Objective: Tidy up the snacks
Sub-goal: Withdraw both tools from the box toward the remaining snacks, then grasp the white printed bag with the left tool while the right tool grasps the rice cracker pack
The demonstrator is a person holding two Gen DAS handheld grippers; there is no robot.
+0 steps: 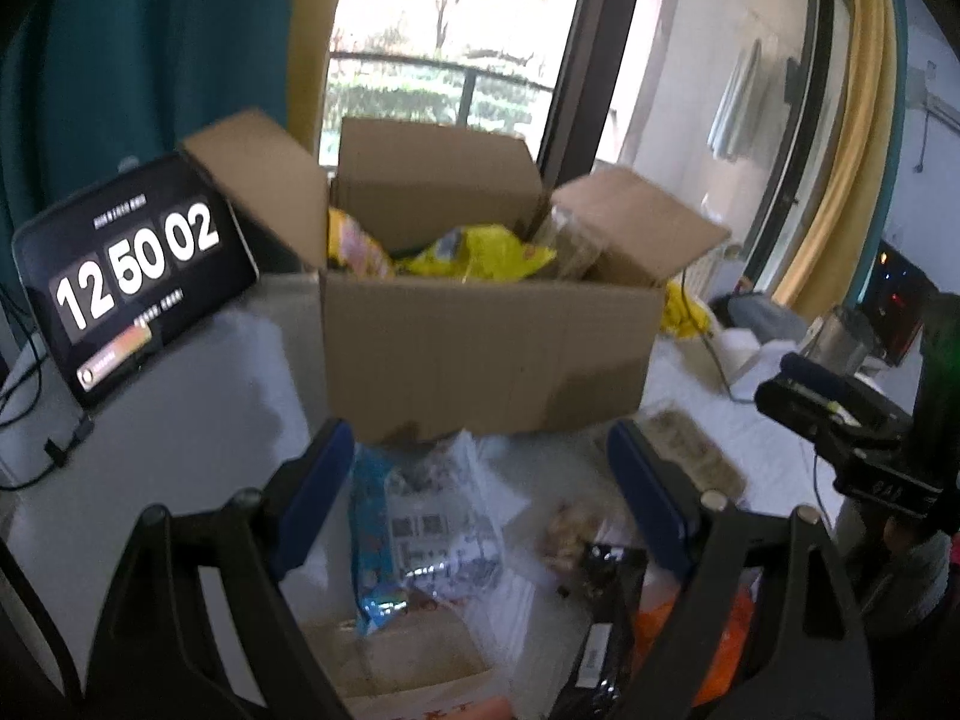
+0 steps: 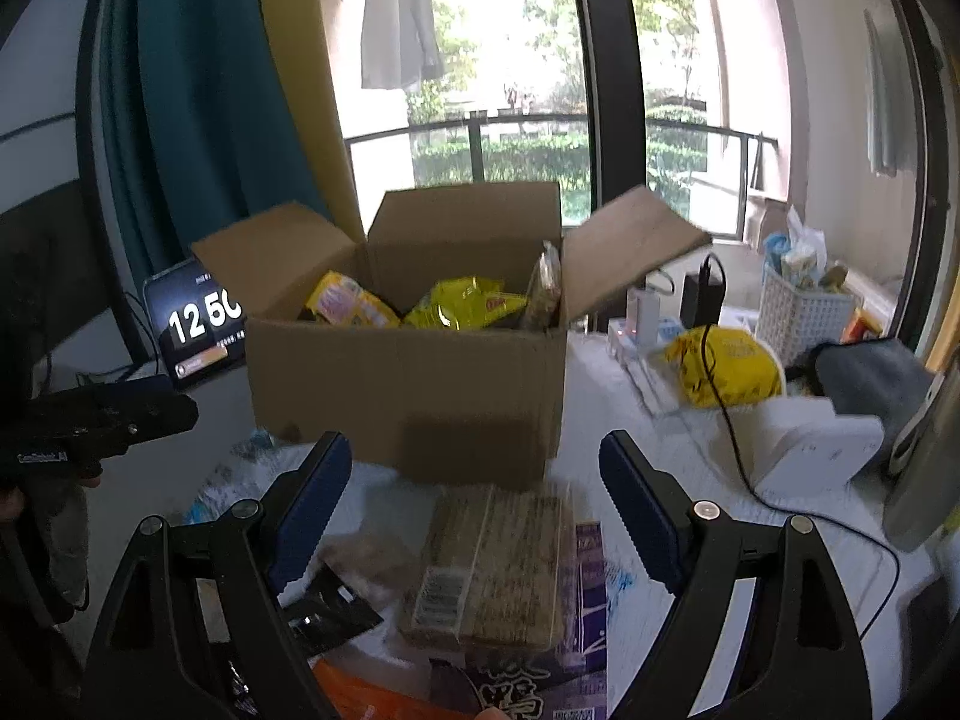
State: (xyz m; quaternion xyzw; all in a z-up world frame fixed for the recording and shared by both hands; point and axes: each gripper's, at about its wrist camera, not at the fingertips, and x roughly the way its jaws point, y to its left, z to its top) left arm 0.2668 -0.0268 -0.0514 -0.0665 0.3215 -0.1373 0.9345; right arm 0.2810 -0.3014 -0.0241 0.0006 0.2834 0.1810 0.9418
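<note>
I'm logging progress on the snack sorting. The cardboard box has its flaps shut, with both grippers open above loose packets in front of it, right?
Not quite: the cardboard box has its flaps open, with yellow packets showing inside, as the right wrist view shows. The rest stands: left gripper and right gripper are open above loose packets.

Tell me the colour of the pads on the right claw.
Dark blue pads, clearest in the right wrist view.

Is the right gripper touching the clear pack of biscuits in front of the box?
Apart. The right wrist view shows the right gripper open, both fingers clear of the biscuit pack lying between them.
</note>
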